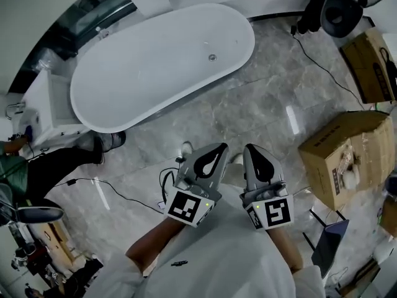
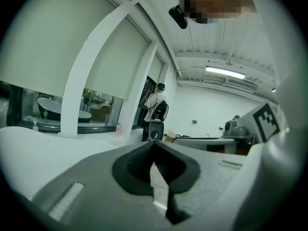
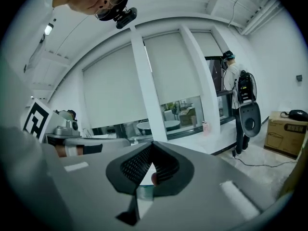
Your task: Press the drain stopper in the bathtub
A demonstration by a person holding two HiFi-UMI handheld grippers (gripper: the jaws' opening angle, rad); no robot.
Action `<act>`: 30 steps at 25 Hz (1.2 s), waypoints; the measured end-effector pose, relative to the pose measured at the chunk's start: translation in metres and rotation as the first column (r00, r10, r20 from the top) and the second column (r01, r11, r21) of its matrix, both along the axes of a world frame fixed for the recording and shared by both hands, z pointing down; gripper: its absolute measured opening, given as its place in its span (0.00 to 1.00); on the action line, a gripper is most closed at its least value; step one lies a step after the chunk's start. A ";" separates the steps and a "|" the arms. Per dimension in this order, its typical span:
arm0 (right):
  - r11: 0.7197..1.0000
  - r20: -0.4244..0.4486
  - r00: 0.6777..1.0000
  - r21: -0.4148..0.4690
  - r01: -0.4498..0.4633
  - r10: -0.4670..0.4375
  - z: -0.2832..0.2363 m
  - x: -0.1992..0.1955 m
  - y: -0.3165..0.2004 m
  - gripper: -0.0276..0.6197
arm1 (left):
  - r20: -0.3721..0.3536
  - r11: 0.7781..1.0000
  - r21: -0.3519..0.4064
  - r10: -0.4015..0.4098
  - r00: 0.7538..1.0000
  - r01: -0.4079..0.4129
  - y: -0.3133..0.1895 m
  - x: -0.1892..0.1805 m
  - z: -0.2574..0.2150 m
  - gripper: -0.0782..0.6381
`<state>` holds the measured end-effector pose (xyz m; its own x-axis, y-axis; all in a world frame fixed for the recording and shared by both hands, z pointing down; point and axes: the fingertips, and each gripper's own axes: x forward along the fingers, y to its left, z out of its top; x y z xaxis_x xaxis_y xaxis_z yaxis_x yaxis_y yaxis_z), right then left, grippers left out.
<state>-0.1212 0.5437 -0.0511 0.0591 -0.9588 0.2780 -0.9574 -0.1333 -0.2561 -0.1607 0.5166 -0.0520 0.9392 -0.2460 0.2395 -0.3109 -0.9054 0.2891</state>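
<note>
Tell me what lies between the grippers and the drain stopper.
Head view: only bare marble floor, then the near rim of the bathtub and its white inner wall before the drain stopper.

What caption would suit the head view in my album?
Left gripper and right gripper, both shut, held over the floor, apart from the white bathtub and its drain stopper.

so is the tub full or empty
Empty: the tub is bare and white inside, with the drain stopper in plain sight and no water.

Left tool (image 1: 215, 153), right tool (image 1: 252, 154) side by side, jaws together, empty.
</note>
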 end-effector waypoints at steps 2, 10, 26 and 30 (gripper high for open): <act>0.998 0.026 0.998 0.025 -0.064 0.063 -0.001 -0.019 -0.011 0.05 | -0.006 1.000 0.020 0.023 1.000 -0.023 -0.011 -0.027 -0.003 0.12; 0.986 0.003 0.986 0.013 -0.168 0.168 -0.008 -0.115 -0.066 0.05 | 0.019 0.997 0.042 0.070 0.997 -0.070 -0.079 -0.160 -0.001 0.12; 0.965 0.025 0.965 -0.040 -0.259 0.260 0.015 -0.067 -0.120 0.05 | 0.014 0.995 0.037 0.092 0.996 -0.092 -0.160 -0.117 0.000 0.12; 0.970 0.026 0.970 -0.037 -0.242 0.243 0.023 -0.025 -0.144 0.05 | 0.036 0.996 0.032 0.086 0.996 -0.087 -0.183 -0.075 0.008 0.12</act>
<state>-0.1462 0.3998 -0.0279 0.2796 -0.9072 0.3143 -0.8877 -0.3689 -0.2754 -0.2353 0.3340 -0.0444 0.9487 -0.1723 0.2652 -0.2400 -0.9383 0.2489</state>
